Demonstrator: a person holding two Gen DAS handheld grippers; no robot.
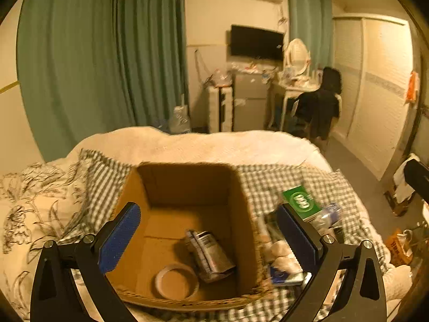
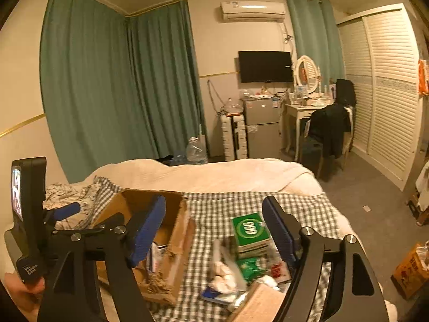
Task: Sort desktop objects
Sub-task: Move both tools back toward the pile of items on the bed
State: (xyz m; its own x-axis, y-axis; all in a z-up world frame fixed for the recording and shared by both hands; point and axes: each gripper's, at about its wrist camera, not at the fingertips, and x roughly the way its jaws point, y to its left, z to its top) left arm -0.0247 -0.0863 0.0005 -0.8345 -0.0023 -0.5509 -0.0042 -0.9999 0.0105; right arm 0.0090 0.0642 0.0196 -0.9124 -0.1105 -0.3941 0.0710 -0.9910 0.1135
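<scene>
A brown box (image 1: 187,214) sits on a checked cloth (image 1: 295,182) on a bed, in the lower middle of the left view. Inside it lie a tape ring (image 1: 177,281) and a silver packet (image 1: 211,255). The left gripper (image 1: 209,238) hangs over the box with its blue pads (image 1: 120,238) wide apart and nothing between them.

More things wait on the cloth, to the right of the box. There is a green carton (image 2: 250,230) near the middle of the right view, with a green pouch (image 2: 250,268) just below it, some crumpled white paper (image 2: 222,276) and a small blue item (image 2: 214,293) lower still. The right gripper (image 2: 214,230) is above this pile. Its two sides stand apart and it holds nothing.

So the job looks part done: two things are in the box and a heap is left out.

What could go wrong? The pile is tight, so a grab for one thing could catch its neighbour or pinch the cloth. The cloth lies on soft bedding, so a pull on it could tip the box or slide things off the bed. The white paper is soft and may slip out. The two grippers are near each other and could bump over the box
</scene>
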